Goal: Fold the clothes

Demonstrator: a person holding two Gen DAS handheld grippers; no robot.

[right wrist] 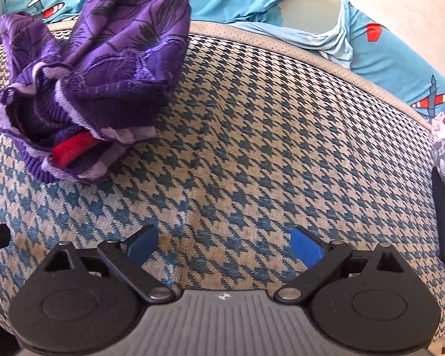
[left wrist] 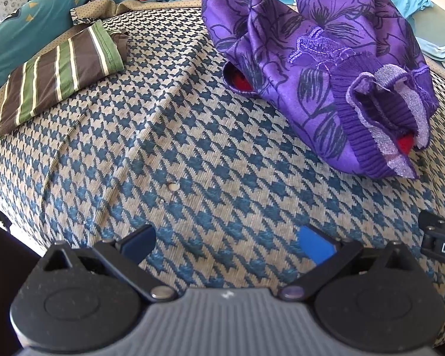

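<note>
Purple garment [left wrist: 320,71]: crumpled heap on houndstooth cushion [left wrist: 192,163], unfolded. Striped piece [left wrist: 59,77]: apparently already folded. Left gripper [left wrist: 228,244], right gripper [right wrist: 224,244]: jaws apart, empty. Next: grasp hem, spread flat.

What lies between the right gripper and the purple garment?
Only bare houndstooth cushion lies between the right gripper and the purple garment, as the right wrist view shows.
</note>
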